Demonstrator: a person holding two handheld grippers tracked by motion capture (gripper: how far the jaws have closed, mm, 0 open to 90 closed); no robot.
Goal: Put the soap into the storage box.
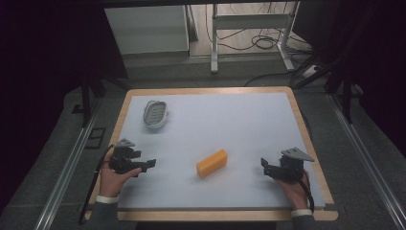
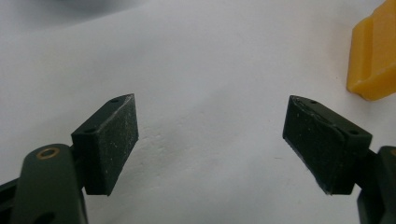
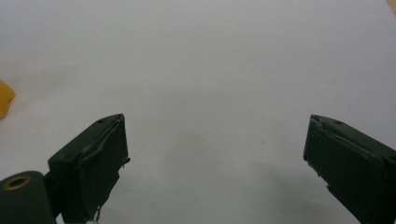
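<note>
Flanking an orange block [image 1: 212, 163] at near-centre of the white mat [image 1: 230, 120] w/ a soap dish [image 1: 155, 114] far left, left gripper [image 1: 143, 165] & right gripper [image 1: 266, 165] hover; left gripper view: jaws wide, block [image 2: 376, 56] far right; right gripper view: jaws wide, empty, seemingly ready to approach.
</note>
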